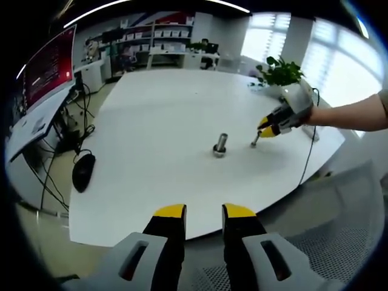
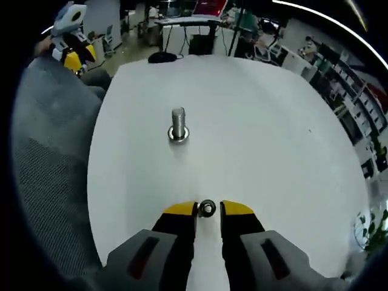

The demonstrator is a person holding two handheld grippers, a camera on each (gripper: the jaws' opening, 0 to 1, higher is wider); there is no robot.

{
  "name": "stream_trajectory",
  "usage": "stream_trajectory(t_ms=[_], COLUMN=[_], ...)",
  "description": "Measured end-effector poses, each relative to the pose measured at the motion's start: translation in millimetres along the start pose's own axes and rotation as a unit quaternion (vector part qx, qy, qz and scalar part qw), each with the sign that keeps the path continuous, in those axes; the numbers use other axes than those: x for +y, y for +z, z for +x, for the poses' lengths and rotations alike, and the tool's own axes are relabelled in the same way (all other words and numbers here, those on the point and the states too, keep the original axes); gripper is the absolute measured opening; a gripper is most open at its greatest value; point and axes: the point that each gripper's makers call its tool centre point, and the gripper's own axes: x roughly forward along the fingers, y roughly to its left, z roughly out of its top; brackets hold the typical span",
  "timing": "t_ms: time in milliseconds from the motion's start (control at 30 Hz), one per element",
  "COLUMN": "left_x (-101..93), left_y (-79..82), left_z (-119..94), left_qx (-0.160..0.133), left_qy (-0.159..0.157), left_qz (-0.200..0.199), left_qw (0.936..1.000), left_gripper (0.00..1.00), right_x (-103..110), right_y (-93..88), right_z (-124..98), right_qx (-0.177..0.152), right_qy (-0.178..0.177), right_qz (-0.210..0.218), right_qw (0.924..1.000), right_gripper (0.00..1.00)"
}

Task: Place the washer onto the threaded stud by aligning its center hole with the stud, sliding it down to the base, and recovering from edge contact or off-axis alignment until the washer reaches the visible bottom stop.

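A threaded steel stud [image 1: 220, 145] stands upright on its round base on the white table [image 1: 151, 157]. My left gripper [image 1: 204, 212] is open at the table's near edge, well short of the stud, with nothing between its yellow tips. Right of the stud, my right gripper [image 1: 270, 127] reaches in, held by a person's arm, with a small washer [image 1: 254, 143] at its tips just above the table. In the right gripper view the washer [image 2: 207, 208] sits pinched between the yellow fingertips of the right gripper [image 2: 207, 210], with the stud [image 2: 177, 126] ahead, slightly left. The left gripper [image 2: 73, 57] shows far left.
A black mouse [image 1: 83, 171] lies at the table's left edge by a monitor [image 1: 48, 66] and cables. A potted plant [image 1: 280, 71] stands at the far right. A black cable [image 1: 309, 157] hangs over the right edge. A grey mesh chair [image 2: 48, 157] flanks the table.
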Motion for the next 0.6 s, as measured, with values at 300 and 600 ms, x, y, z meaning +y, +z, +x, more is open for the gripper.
stream_trajectory(t_ms=[300,600], left_x=[-0.9,-1.5], left_y=[0.4,-1.5], left_z=[-0.2,0.8], left_qx=[-0.001,0.004], left_qy=[-0.001,-0.003], left_qz=[-0.001,0.002], left_qw=[1.0000,1.0000], left_gripper=[0.21,0.21], right_x=[-0.8,4.5], right_y=[-6.3,-3.2], right_z=[-6.1,-2.3], right_qx=[-0.046,-0.056], right_qy=[-0.007,-0.020], right_qz=[0.125,0.108], right_qw=[0.9911,0.9923], right_gripper=[0.17,0.17])
